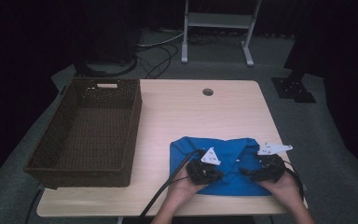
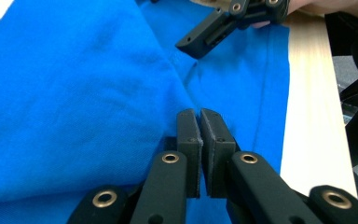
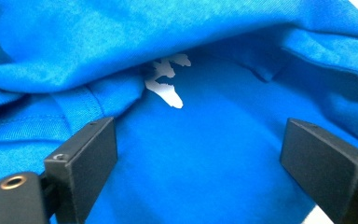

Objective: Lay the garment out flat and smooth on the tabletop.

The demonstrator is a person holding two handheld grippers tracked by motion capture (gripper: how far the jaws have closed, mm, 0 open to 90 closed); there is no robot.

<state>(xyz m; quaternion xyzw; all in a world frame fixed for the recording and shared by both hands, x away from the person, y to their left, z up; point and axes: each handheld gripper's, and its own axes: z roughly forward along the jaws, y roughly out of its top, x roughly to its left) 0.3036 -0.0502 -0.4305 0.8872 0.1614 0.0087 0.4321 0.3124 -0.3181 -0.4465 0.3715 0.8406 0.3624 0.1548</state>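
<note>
A blue shirt point(image 1: 228, 154) lies crumpled on the wooden table point(image 1: 191, 112) near its front edge. My left gripper point(image 1: 220, 175) rests on the shirt's left half. In the left gripper view its pads point(image 2: 189, 135) are pressed together on a ridge of the blue cloth point(image 2: 74, 93). My right gripper point(image 1: 245, 171) sits at the shirt's right side, pointing left. Its jaws stand wide apart point(image 3: 200, 135) over flat blue fabric point(image 3: 214, 158), with a fold and a white print point(image 3: 165, 81) just beyond them. One jaw of the right gripper point(image 2: 205, 35) shows at the top of the left gripper view.
A dark wicker basket point(image 1: 133, 121) stands on the table's left side, with nothing inside it. A round cable hole point(image 1: 208, 92) sits near the far edge. A white metal stand point(image 1: 219, 23) is on the floor behind the table. Bare wood lies between basket and shirt.
</note>
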